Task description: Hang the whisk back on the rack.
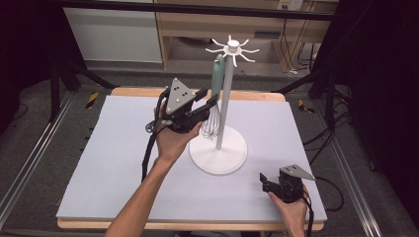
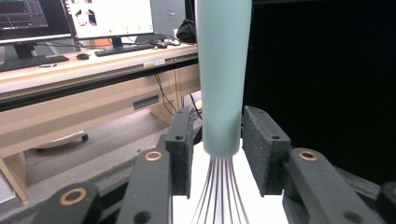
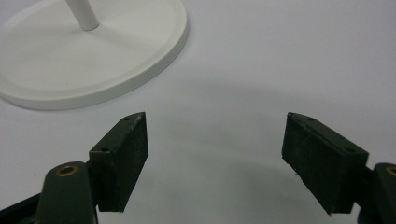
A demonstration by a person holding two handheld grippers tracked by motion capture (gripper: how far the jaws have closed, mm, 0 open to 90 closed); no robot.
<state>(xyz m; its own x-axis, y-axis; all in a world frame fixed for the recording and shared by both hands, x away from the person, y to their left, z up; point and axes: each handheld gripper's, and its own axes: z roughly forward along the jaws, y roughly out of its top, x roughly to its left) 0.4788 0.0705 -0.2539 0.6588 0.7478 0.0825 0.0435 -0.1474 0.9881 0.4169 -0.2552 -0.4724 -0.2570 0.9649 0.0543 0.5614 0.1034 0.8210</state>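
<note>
Whisk (image 1: pixel 216 84) hangs from hook on white rack (image 1: pixel 225 98), pale green handle up, wires down near rack base, just beside pole. Left gripper (image 2: pixel 217 149) up at whisk handle, jaws either side of lower handle end, small gaps both sides, pads not pressing. Right gripper (image 3: pixel 215 154) sits low over grey mat (image 1: pixel 123 163) near front right corner, jaws spread wide, nothing between them.

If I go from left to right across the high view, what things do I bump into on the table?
Left gripper → whisk → white stand's pole → right gripper, down near the front edge.
</note>
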